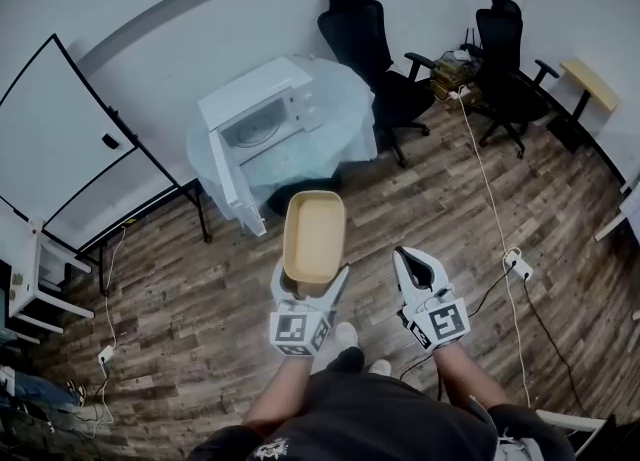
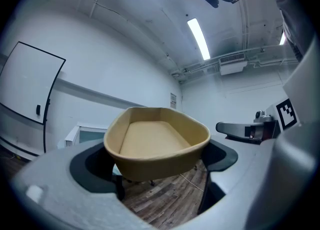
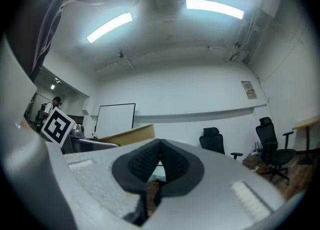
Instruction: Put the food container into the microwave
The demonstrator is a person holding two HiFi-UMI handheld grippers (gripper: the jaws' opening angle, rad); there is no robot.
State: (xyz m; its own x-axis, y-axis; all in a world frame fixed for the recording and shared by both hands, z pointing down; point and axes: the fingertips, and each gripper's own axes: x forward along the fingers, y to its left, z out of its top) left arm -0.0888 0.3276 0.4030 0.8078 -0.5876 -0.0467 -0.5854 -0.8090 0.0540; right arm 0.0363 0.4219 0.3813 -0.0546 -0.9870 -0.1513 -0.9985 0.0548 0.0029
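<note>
Tan and shallow, the food container (image 1: pixel 314 236) is clamped in the left tongs (image 1: pixel 311 277), low in the middle of the head view. Its empty hollow faces up and its long side points away from the person. In the left gripper view the dark pads (image 2: pixel 92 166) press on its near end from either side, and it hangs roughly level above the wooden floor (image 1: pixel 180 299). Just to the right in the head view, the right tongs (image 1: pixel 415 259) are closed together with nothing between them; in the right gripper view their ribbed pads meet at the tips. A white cable (image 1: pixel 490 189) runs across the floor at the right of the frame, and a power strip (image 1: pixel 518 266) lies beside its lower stretch. Farther off, above the centre of the frame, a white microwave (image 1: pixel 262 114) stands on a round, pale surface (image 1: pixel 345 99). Its door (image 1: pixel 232 184) is swung open toward the lower left, and it is well apart from the container. A whiteboard (image 1: pixel 70 139) leans at the left edge, and two black office chairs (image 1: pixel 365 34) stand by the wall at the upper right
</note>
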